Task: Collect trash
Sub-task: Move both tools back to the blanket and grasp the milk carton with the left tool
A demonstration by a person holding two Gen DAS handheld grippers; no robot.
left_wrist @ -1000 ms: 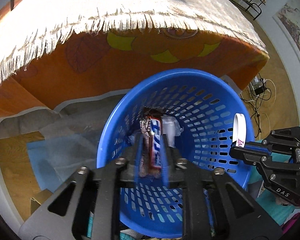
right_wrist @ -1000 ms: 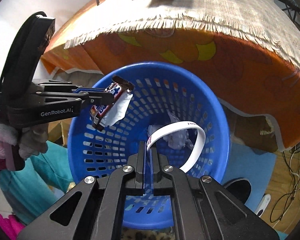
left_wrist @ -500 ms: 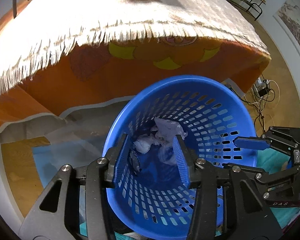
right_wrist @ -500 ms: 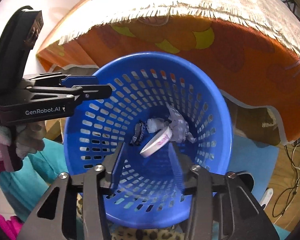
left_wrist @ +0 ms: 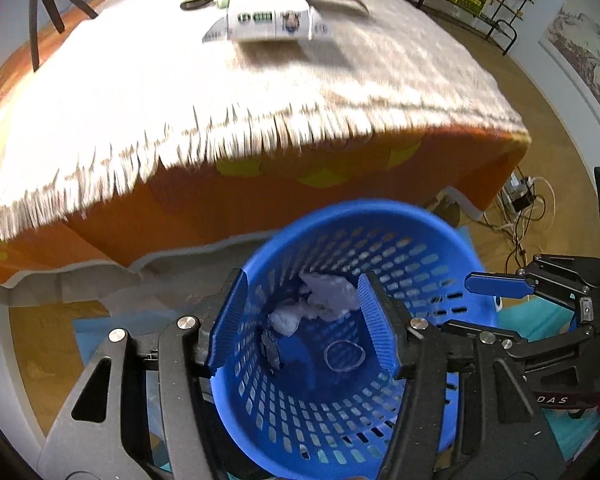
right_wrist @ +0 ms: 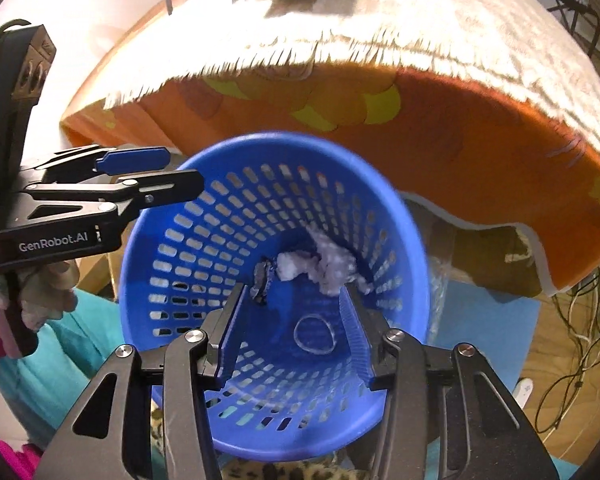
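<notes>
1. Both grippers, the left gripper (left_wrist: 302, 320) and the right gripper (right_wrist: 290, 334), hung released and empty over the blue basket (right_wrist: 396, 216) at lower centre.
2. We'd dropped the wrapper (right_wrist: 261, 280) and white band (right_wrist: 314, 334) inside; our left jaws had just been opening.
3. We judged it best to lift clear before reaching for the packets (left_wrist: 268, 22) at upper centre.

Both wrist cameras look steeply down along their claws from close above the blue basket (left_wrist: 452, 240), left view from its left, right from its right, sharing basket and counter (right_wrist: 440, 28) edge beyond.
</notes>
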